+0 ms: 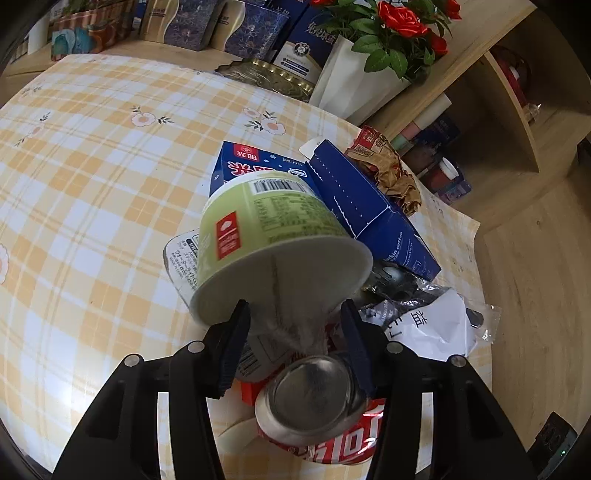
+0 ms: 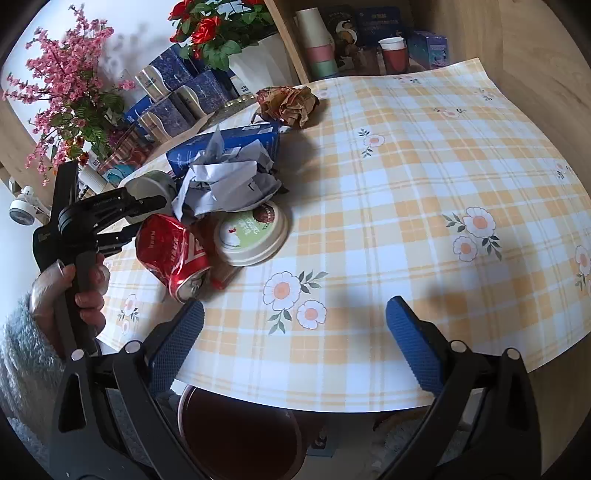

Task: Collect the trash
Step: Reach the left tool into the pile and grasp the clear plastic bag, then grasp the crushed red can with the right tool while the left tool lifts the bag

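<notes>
A trash pile lies on the checked tablecloth [image 1: 92,147]. In the left wrist view a green paper cup [image 1: 266,236] lies on its side, mouth toward me, over a crushed red can [image 1: 317,402], blue boxes [image 1: 362,206], white crumpled paper [image 1: 436,328] and a brown wrapper [image 1: 391,170]. My left gripper [image 1: 295,328] is open, its fingers either side of the cup's rim, above the can. In the right wrist view my right gripper [image 2: 295,328] is open and empty over the table's near edge; the can [image 2: 170,251], a green lid [image 2: 251,232] and the paper [image 2: 225,181] lie to its left.
A dark red bin [image 2: 240,432] stands under the table's near edge. Flower pots [image 2: 236,33], boxes [image 2: 173,92] and stacked cups [image 2: 317,40] line the shelf behind the table. The left handheld gripper and hand [image 2: 85,229] show at the left.
</notes>
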